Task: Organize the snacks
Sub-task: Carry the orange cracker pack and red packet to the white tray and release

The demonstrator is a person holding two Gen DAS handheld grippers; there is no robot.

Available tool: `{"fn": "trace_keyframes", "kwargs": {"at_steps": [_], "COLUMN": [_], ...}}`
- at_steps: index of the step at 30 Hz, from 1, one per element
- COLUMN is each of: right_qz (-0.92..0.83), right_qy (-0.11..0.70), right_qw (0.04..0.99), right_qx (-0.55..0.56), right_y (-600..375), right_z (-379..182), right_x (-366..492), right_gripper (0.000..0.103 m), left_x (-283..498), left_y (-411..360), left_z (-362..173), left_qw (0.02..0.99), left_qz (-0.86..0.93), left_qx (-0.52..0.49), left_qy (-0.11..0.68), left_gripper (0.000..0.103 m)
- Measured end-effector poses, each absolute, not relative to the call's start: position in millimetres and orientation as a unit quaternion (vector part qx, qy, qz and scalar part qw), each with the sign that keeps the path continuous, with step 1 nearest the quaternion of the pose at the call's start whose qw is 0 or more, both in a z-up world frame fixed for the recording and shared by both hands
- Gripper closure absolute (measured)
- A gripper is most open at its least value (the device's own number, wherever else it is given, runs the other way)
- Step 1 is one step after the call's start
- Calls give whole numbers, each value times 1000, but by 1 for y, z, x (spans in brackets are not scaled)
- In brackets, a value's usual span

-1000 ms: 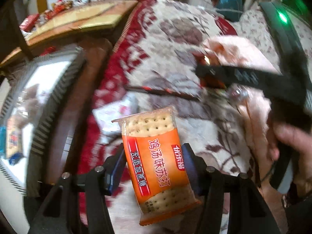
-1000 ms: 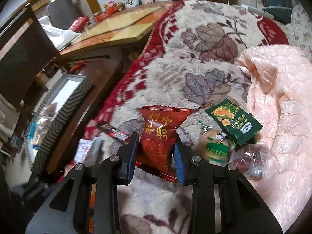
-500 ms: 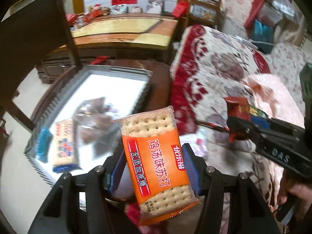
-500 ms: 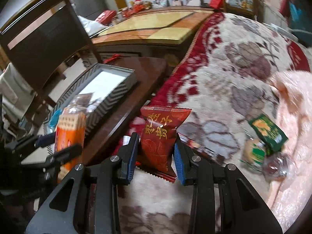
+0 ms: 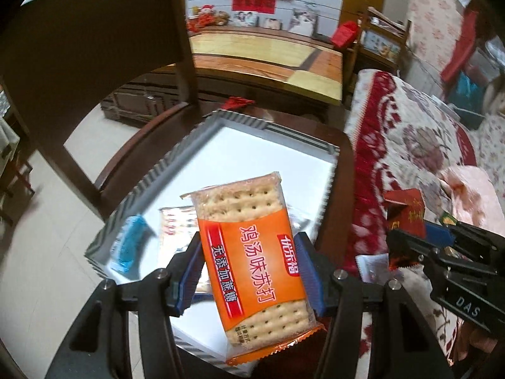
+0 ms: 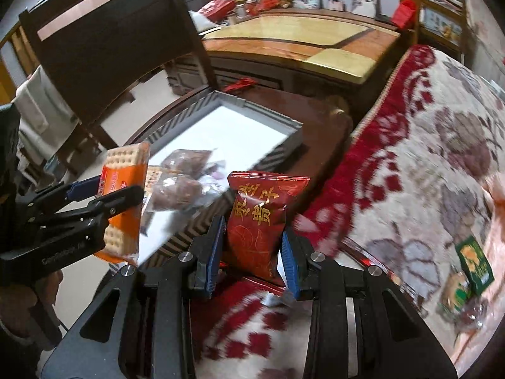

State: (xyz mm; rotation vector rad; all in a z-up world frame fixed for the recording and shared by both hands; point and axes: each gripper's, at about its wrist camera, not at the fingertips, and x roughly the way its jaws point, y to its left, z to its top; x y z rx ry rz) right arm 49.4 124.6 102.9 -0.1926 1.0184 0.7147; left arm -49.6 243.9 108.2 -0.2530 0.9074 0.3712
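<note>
the orange soda cracker pack [image 5: 255, 271] is clamped upright between the blue pads of the left gripper [image 5: 249, 271], label facing the camera, and it now hangs over the near end of the grey-rimmed tray [image 5: 176, 170]. a second ago the same pack was held over the floral blanket [image 5: 410, 145] with the tray off at the left edge of the view; since then the tray has come to fill the middle of the left wrist view, so the carry from blanket to tray looks nearly done and what is left, by my reading, is a lowering and a release.

the red foil snack packet [image 6: 258, 221] is pinched the same way in the right gripper [image 6: 252, 252], standing up between its jaws. it has travelled too: earlier it was above the blanket beside the loose snacks, and now it sits over the dark wooden table edge [image 6: 318, 132], just short of the tray's near rim, so it has a little further to go than the crackers.

inside the tray lie a blue wrapped sweet [image 5: 129, 246], a flat cracker pack [image 5: 176, 230] and a clear bag of brown pieces [image 6: 183, 177], so both new packs need a bare patch of the white floor.

left behind on the blanket are a green packet [image 6: 475, 265] and a round wrapped pastry [image 6: 454, 290], still to be fetched.
</note>
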Motion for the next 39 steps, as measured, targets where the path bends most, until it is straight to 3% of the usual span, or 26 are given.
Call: {"fn": "trace_keyframes", "kwargs": {"at_steps": [17, 35, 37, 39], "right_qz": [386, 345, 347, 344], "right_qy": [486, 505, 508, 520], "right_qw": [771, 772, 770, 766], "right_qx": [-142, -174, -169, -155], "right_y": [223, 265, 263, 259], "right_z": [80, 40, 38, 37], "right_x": [59, 115, 118, 121], "right_gripper": [70, 70, 68, 58], "left_x": [-49, -33, -32, -31], "left_y": [314, 325, 325, 325], "left_z": [81, 60, 59, 60], "left_qw": [852, 836, 835, 833], "left_qz": [222, 229, 231, 235], "left_qx": [-165, -179, -180, -179], "left_qy": [444, 465, 466, 468], "left_gripper": [44, 44, 44, 42]}}
